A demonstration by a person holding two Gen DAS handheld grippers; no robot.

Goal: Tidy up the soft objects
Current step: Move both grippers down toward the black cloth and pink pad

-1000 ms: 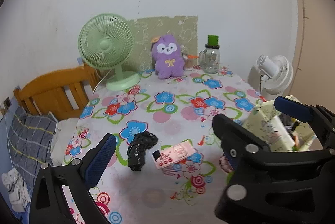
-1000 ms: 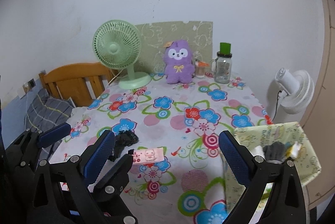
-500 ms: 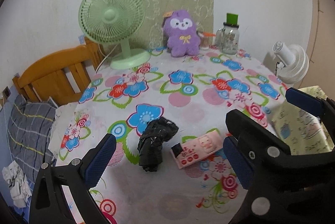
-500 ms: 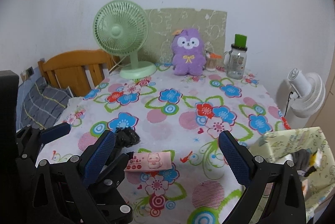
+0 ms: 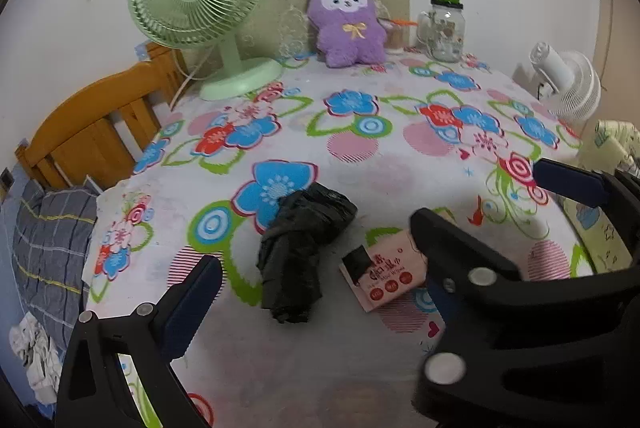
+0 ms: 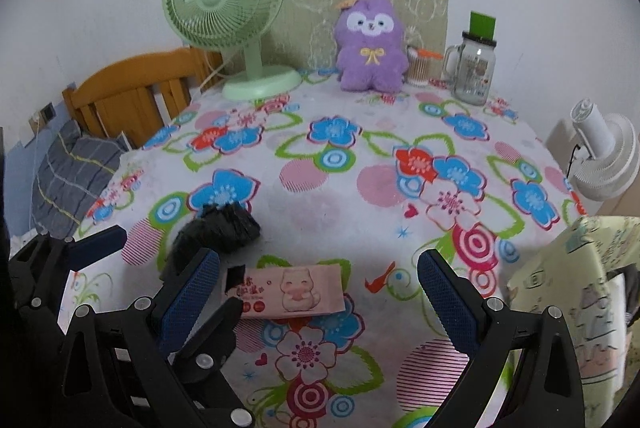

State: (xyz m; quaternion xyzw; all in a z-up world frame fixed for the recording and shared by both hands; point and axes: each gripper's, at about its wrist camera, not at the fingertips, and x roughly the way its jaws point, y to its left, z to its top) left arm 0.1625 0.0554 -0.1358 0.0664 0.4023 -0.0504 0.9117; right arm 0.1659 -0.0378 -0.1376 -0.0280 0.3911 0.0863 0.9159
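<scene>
A crumpled black plastic bag (image 5: 302, 248) lies on the flowered tablecloth (image 5: 360, 131), with a pink wet-wipe pack (image 5: 384, 270) just right of it. My left gripper (image 5: 312, 288) is open and empty, hovering over the bag. My right gripper (image 6: 318, 292) is open and empty above the pink pack (image 6: 292, 290); the black bag (image 6: 218, 228) lies to its left. A purple plush toy (image 6: 370, 45) sits upright at the table's back, also in the left wrist view (image 5: 348, 21). A yellow-green fabric bag (image 6: 580, 308) hangs at the table's right edge.
A green desk fan (image 6: 230, 11), a glass jar with green lid (image 6: 476, 67) and a small cup (image 6: 418, 65) stand along the back wall. A wooden headboard (image 6: 132, 95) and bedding are on the left. A white fan (image 6: 604, 151) stands on the right.
Both grippers have moved forward and lower toward the table. The black bag and the pink pack now look larger and closer. Nothing was grasped.
</scene>
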